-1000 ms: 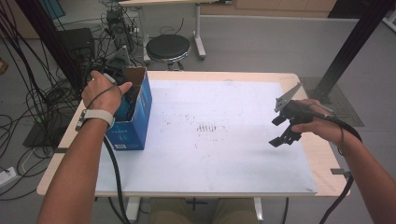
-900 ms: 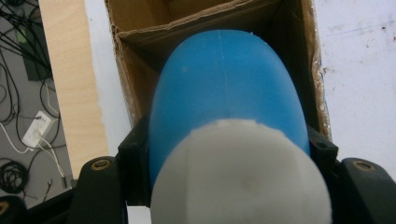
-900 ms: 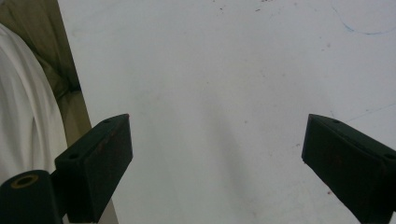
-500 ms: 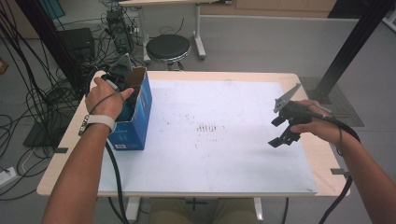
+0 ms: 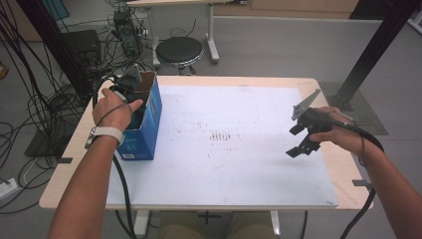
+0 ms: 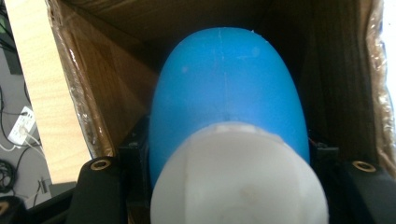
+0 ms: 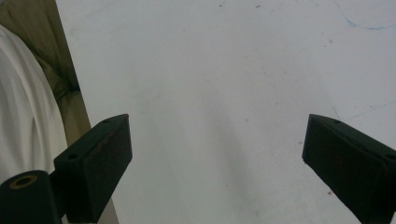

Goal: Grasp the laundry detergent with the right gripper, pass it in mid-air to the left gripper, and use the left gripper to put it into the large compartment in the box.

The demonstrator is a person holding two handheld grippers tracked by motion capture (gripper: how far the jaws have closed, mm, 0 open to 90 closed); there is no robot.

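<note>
From the high view, a person sits at a wooden table (image 5: 326,89) with a big white sheet (image 5: 234,164) on top. A blue box (image 5: 145,128) stands near the left edge of the table, and its top is open. The left hand (image 5: 113,110) holds the left gripper (image 5: 127,85) over the open top of the box, pointing down into it. The right hand (image 5: 343,135) holds the right gripper (image 5: 303,142) above the right part of the white sheet, well apart from the box. Behind the table, a round black stool (image 5: 179,51) stands on the floor, with many cables (image 5: 35,99) at the left.

In the left gripper view, the two black jaws squeeze a blue and white bottle (image 6: 229,112) between them. The bottle's white cap (image 6: 238,182) is close to the camera, and its blue body points down into the brown cardboard inside of the box (image 6: 107,79). The bottle is inside the box's open top.

In the right gripper view, the two black jaws stand wide apart. Nothing is between them. The white sheet (image 7: 210,93) lies under them.
</note>
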